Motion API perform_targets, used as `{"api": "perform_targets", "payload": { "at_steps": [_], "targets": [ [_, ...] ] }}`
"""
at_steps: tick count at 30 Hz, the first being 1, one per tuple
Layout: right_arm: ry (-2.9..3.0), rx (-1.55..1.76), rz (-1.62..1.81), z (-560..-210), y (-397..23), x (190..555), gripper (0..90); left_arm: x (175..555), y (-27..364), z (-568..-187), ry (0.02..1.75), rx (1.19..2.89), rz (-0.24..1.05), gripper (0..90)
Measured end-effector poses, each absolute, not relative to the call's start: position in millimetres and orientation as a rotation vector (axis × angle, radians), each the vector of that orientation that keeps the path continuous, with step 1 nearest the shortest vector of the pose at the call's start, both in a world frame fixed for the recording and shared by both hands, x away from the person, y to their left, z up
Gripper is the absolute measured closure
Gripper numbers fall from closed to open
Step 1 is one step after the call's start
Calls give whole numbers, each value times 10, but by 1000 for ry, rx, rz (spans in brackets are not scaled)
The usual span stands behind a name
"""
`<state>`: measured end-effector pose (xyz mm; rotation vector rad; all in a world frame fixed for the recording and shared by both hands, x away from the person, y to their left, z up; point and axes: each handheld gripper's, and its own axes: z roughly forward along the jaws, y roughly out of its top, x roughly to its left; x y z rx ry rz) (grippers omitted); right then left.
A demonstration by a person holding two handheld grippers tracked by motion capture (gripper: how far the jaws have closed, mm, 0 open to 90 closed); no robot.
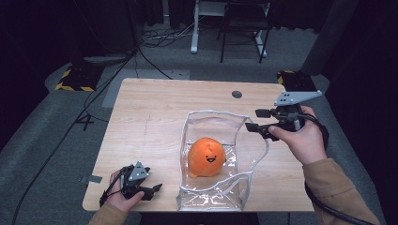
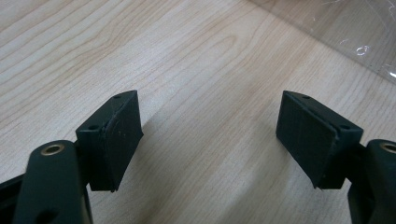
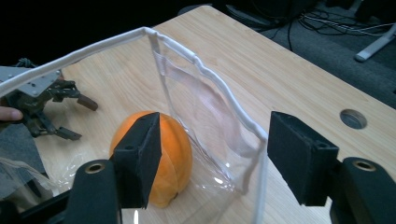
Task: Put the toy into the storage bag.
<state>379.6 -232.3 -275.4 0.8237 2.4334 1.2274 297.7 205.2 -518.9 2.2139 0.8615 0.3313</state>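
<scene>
A clear plastic bag [image 1: 213, 117] with white trim stands open on the wooden table [image 1: 150, 117]. Inside it sits an orange round plush toy with a smiling face [image 1: 206, 157]. My right gripper [image 1: 253, 120] hovers at the bag's right rim with its jaws open and empty. In the right gripper view the jaws [image 3: 215, 149] frame the bag's white rim [image 3: 187, 51] and the orange toy [image 3: 177, 154]. My left gripper [image 1: 152, 180] rests low by the table's front edge, left of the bag, open. Its jaws [image 2: 210, 126] stand wide over bare wood, with a corner of the bag [image 2: 355, 28] beyond.
A round cable hole [image 1: 237, 94] lies near the table's far edge. Beyond the table, cables, a white desk leg [image 1: 194, 28] and a black chair frame [image 1: 244, 33] stand on the grey floor. A black-and-yellow box [image 1: 77, 77] sits at the back left.
</scene>
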Motion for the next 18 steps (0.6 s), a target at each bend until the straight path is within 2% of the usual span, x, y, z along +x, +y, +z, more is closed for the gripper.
{"api": "perform_targets", "payload": {
  "at_steps": [18],
  "targets": [
    [2359, 944, 1201, -2897, -2926, 3660, 345, 2978, 2052, -5189, 860, 2214, 331, 228]
  ]
}}
